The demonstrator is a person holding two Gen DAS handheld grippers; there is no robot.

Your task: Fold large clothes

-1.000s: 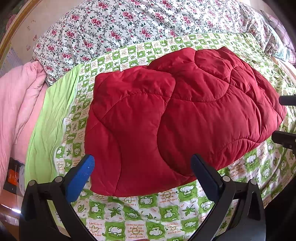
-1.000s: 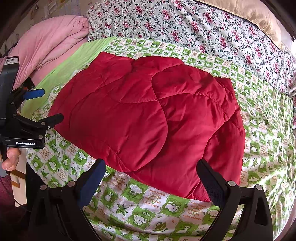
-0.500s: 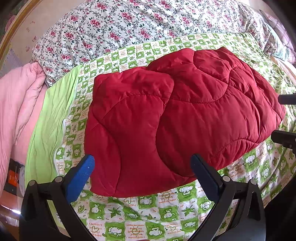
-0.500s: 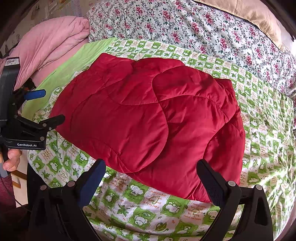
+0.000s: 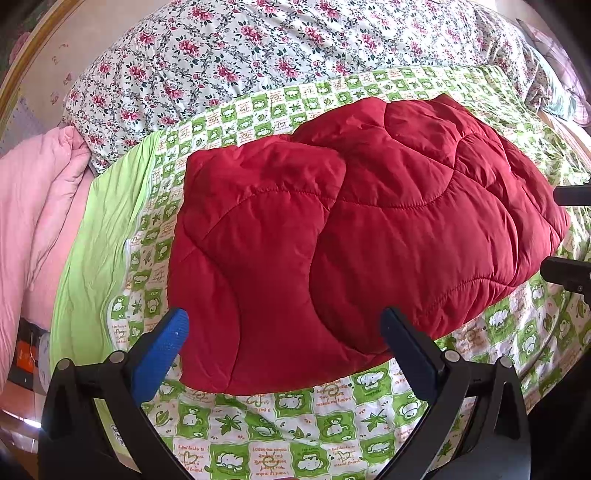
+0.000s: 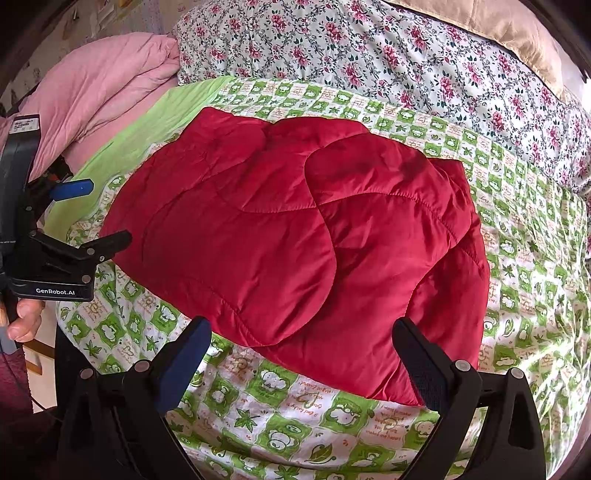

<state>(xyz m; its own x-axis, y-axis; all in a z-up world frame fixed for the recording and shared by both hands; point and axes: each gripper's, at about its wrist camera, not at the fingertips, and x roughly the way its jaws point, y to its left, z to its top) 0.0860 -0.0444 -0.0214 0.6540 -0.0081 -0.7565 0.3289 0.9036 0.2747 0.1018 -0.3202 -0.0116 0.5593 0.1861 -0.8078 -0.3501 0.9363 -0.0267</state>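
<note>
- A red quilted coat [image 5: 354, 236] lies folded into a thick, rounded bundle on the bed, on a green-and-white patterned sheet [image 5: 280, 435]; it sits around the middle of the sheet, with its near edge a little in from the near side of the bed.
- Far behind it is a floral duvet [image 5: 229, 62], and to the left a plain lime-green cloth [image 5: 99, 236] and a pink quilt [image 5: 33, 206].
- Only the right wrist view shows a tan pillow [image 6: 513, 33] at the far right, the whole left gripper [image 6: 94, 212] from the side, and a hand [image 6: 26, 319] under its black body.
- Only the left wrist view shows some orange and dark objects [image 5: 27, 354] low beside the bed on the left; what they are cannot be told.
- The left gripper's fingers [image 5: 162, 350] are spread wide, above the coat's near edge, gripping nothing.
- The right gripper [image 6: 303, 354] is spread just as wide near the coat's near right corner, with nothing between its fingers.
</note>
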